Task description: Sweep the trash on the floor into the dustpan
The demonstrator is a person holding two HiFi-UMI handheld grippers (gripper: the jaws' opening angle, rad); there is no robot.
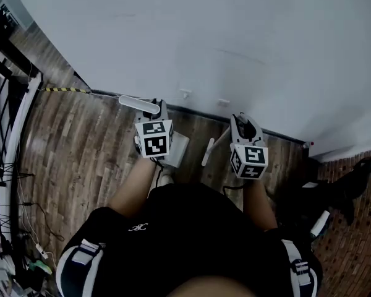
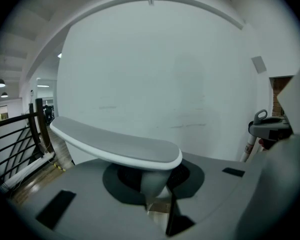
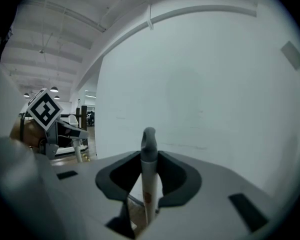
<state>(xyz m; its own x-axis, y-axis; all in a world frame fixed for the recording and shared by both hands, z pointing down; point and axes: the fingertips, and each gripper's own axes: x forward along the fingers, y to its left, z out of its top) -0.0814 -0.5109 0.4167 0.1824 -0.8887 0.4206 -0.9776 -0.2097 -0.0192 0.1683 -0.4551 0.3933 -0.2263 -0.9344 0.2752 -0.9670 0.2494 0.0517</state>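
In the head view I stand close to a white wall on a wooden floor (image 1: 80,147). My left gripper (image 1: 157,109) is shut on the long white-and-grey handle of the dustpan (image 1: 139,104); its white pan (image 1: 177,150) shows below by my foot. In the left gripper view that flat handle (image 2: 115,146) lies across the left gripper (image 2: 157,196). My right gripper (image 1: 244,120) is shut on the broom handle (image 1: 208,151), a white pole with a grey tip (image 3: 149,154) standing between the jaws of the right gripper (image 3: 147,196). No trash is in view.
The white wall (image 1: 235,42) and its dark skirting fill the space ahead. A black railing (image 1: 6,73) and cables run along the left. Yellow-black tape (image 1: 65,90) lies on the floor. Dark gear (image 1: 349,178) sits on a brick floor at right.
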